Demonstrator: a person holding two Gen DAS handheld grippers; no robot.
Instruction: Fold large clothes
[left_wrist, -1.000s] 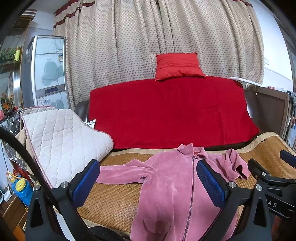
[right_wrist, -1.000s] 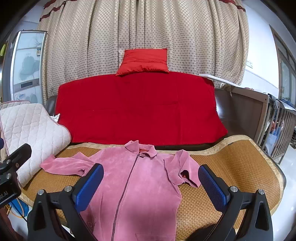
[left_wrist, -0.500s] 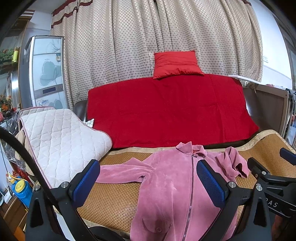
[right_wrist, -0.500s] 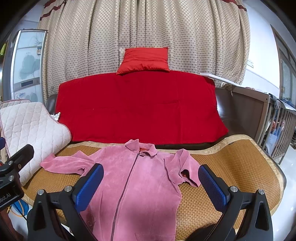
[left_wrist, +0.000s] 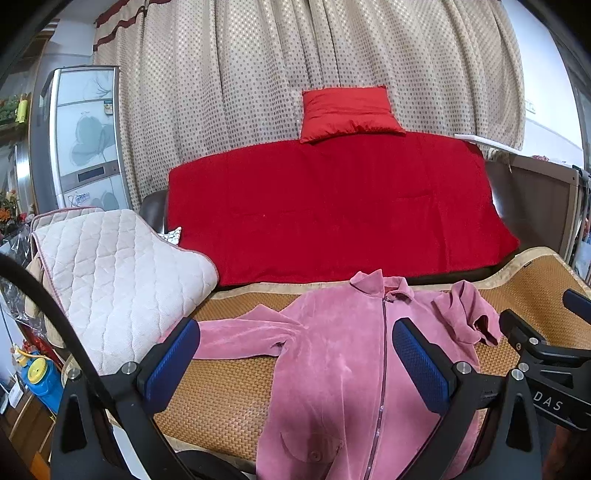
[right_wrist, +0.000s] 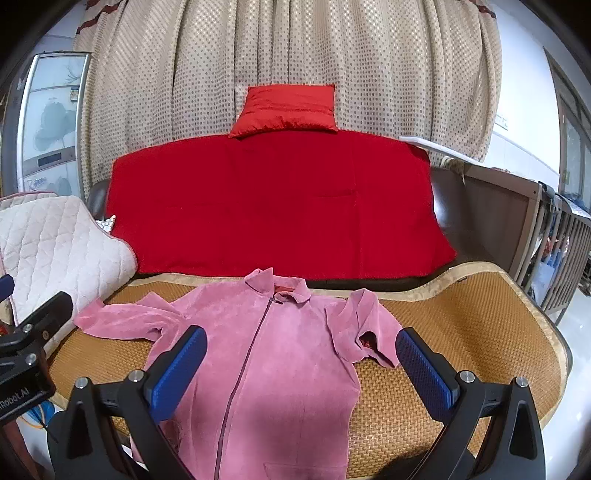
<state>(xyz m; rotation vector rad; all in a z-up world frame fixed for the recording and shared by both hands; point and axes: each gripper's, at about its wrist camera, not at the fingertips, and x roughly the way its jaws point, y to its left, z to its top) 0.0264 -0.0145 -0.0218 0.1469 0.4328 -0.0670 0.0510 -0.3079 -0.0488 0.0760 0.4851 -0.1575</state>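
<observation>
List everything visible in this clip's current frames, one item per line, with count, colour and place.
jacket: 1, pink, zipped, spread front-up on the mat, one sleeve stretched out, the other bunched
woven mat: 1, tan, covering the sofa seat
blanket: 1, red, draped over the sofa back
cushion: 1, red, on top of the sofa back
quilted pad: 1, off-white, at the mat's far-left end
curtain: 1, beige, dotted, behind the sofa
refrigerator: 1, silver with floral panels, beside the curtain
left claw: 1, black with blue pads, open above the jacket
right claw: 1, black with blue pads, open above the jacket
</observation>
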